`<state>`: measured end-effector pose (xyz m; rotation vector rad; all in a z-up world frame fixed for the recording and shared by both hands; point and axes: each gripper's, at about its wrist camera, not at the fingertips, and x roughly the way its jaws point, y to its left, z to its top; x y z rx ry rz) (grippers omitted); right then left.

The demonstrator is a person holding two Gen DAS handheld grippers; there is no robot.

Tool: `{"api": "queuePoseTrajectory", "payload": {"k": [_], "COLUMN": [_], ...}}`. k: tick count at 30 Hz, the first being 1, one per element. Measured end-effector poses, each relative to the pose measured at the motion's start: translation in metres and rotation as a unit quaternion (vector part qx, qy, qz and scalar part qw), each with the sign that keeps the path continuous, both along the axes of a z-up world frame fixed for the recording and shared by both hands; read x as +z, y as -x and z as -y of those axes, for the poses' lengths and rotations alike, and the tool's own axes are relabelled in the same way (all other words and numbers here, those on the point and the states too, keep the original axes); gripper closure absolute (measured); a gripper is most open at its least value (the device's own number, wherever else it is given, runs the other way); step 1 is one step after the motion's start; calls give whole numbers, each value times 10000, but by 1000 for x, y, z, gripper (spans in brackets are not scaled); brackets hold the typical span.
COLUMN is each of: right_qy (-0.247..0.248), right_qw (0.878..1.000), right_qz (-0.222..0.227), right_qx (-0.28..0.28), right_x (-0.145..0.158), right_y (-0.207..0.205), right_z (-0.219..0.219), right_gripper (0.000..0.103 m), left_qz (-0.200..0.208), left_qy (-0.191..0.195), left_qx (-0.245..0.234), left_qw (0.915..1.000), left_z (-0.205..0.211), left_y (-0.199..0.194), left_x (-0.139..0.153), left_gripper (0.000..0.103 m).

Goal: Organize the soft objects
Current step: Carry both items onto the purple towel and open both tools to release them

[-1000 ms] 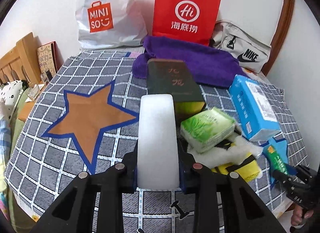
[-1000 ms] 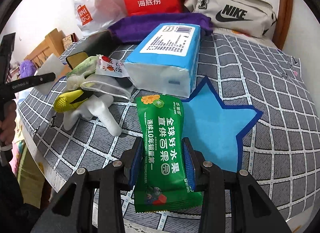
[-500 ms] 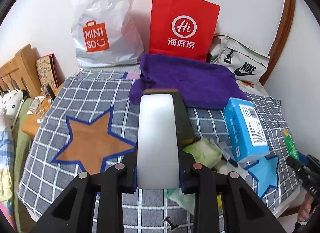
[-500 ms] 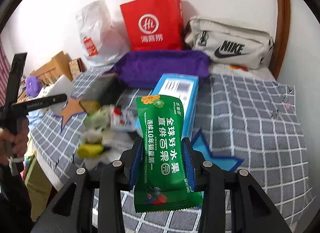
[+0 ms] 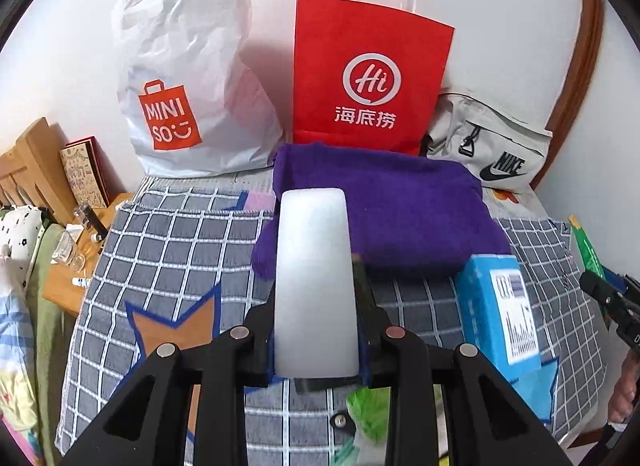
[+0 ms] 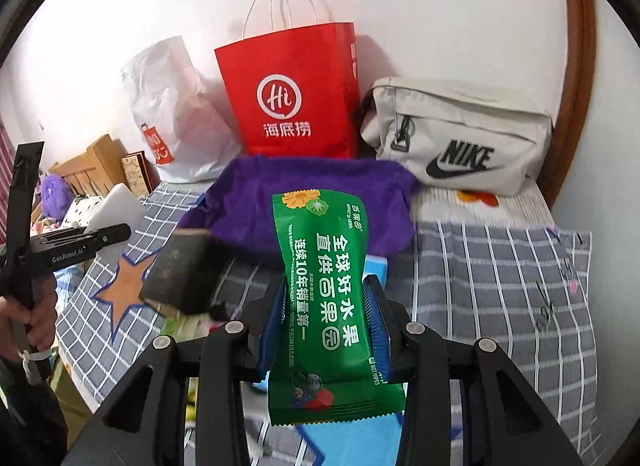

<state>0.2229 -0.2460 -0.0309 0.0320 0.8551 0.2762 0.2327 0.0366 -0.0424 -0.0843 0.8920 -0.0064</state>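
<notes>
Soft objects, two in hand: a white translucent foam-like block (image 5: 316, 286) is clamped upright in the left gripper (image 5: 316, 340), and a green glossy wet-wipes packet (image 6: 328, 298) is pinched at mid-length in the right gripper (image 6: 326, 330). Both are held in the air above the grey checked bedcover (image 5: 180, 242).

Bags standing against the wall: white crinkled plastic Miniso bag (image 5: 188, 77), red paper bag with white handles (image 5: 368, 69), beige Nike pouch (image 6: 460, 133). A purple fleece towel (image 5: 384, 209) lies in front of them. On the bed there is also a blue tissue pack (image 5: 496, 314) and a dark flat box (image 6: 180, 270).

Risks, judged:
- The packet is slick and floppy, and its lower end hangs free below the pads. A quick swing could let it slide out.
- The block looks squashy; if it compresses further it could tip or pop free.
- The red bag is light and stands unsupported, so a nudge at its rim could topple it.
- The two grippers are close to each other and could collide on a shared approach.
</notes>
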Motion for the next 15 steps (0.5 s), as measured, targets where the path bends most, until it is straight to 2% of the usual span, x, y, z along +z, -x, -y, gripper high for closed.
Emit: {"api": "queuePoseTrajectory", "payload": {"k": [7, 15], "right_qy": [-7, 90], "right_qw": [10000, 9998], "right_qz": [-17, -183], "right_qx": [-37, 16], "right_x": [-4, -27], "right_y": [-45, -101], "right_z": [2, 1], "right_gripper": [64, 64], "left_qz": [-149, -337], "left_qy": [160, 256], "left_qx": [50, 30], "left_qw": [9997, 9991], "left_z": [-2, -3], "left_y": [-36, -81], "left_x": [-11, -28], "left_gripper": [75, 75]}}
